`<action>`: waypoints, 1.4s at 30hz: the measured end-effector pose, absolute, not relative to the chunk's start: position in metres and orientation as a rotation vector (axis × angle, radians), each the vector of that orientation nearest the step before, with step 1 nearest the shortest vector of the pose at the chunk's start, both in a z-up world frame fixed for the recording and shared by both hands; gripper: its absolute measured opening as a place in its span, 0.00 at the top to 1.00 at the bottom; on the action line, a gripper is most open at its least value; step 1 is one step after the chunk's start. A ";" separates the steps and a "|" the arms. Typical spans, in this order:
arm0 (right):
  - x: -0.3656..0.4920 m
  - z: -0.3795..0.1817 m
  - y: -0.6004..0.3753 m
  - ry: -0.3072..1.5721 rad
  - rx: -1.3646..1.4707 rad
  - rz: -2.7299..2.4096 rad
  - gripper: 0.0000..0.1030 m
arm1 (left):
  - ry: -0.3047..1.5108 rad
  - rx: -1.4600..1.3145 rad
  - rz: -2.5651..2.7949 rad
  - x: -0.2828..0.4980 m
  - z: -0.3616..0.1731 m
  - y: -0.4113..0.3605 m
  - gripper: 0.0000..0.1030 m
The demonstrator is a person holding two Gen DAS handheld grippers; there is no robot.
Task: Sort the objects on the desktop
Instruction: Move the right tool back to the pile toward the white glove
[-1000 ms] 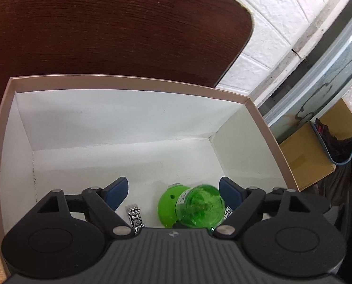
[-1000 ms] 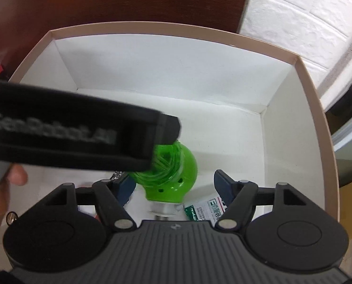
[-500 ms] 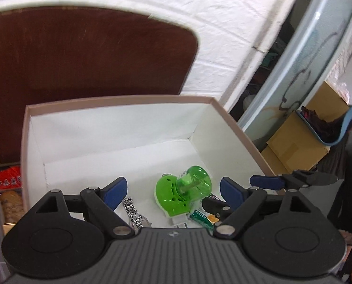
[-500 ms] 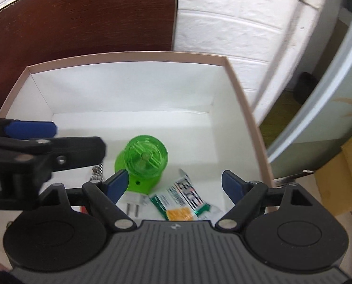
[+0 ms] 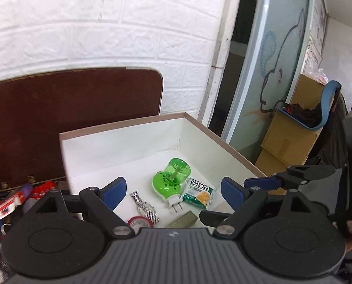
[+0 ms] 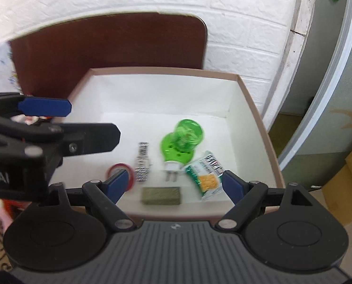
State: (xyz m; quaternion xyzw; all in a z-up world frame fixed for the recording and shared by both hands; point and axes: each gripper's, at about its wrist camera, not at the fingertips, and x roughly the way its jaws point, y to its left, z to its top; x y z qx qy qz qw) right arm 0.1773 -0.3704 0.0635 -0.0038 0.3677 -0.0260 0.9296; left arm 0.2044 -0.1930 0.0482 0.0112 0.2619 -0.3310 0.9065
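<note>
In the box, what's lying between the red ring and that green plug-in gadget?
A silver watch lies between the red ring and the green plug-in gadget, clearest in the right wrist view.

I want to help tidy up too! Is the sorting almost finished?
Partly. Five things already lie in the white box: the green plug-in, watch, red tape roll, snack packet and staples block. Both the left hand-held gripper and the right hand-held gripper are open and empty. A pile of clutter beside the box still waits.
</note>
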 end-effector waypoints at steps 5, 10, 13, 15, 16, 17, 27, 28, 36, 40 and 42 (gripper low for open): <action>0.140 0.071 -0.346 0.697 -0.009 -0.005 0.18 | 0.521 0.002 -0.663 0.172 0.048 -0.165 0.10; 0.108 0.073 -0.319 0.667 0.000 0.047 0.18 | 0.505 0.003 -0.616 0.141 0.042 -0.136 0.10; 0.090 0.073 -0.301 0.637 -0.008 0.078 0.17 | 0.492 -0.010 -0.584 0.121 0.036 -0.115 0.10; 0.077 0.069 -0.288 0.615 -0.021 0.099 0.16 | 0.494 -0.017 -0.560 0.108 0.031 -0.099 0.09; 0.072 0.067 -0.281 0.608 -0.026 0.110 0.15 | 0.496 -0.019 -0.548 0.101 0.027 -0.091 0.09; 0.066 0.063 -0.274 0.604 -0.029 0.122 0.13 | 0.495 -0.021 -0.537 0.094 0.023 -0.083 0.09; 0.033 0.015 -0.194 0.636 -0.059 0.261 0.12 | 0.544 -0.044 -0.381 0.047 -0.024 -0.013 0.09; 0.032 0.011 -0.186 0.643 -0.063 0.276 0.12 | 0.551 -0.050 -0.366 0.045 -0.027 -0.007 0.09; 0.030 -0.017 -0.147 0.701 -0.058 0.355 0.12 | 0.590 -0.130 -0.242 0.045 -0.044 0.034 0.10; 0.033 -0.023 -0.139 0.700 -0.078 0.368 0.12 | 0.594 -0.148 -0.228 0.052 -0.048 0.040 0.10; 0.035 -0.025 -0.136 0.688 -0.094 0.363 0.12 | 0.598 -0.144 -0.230 0.057 -0.050 0.038 0.10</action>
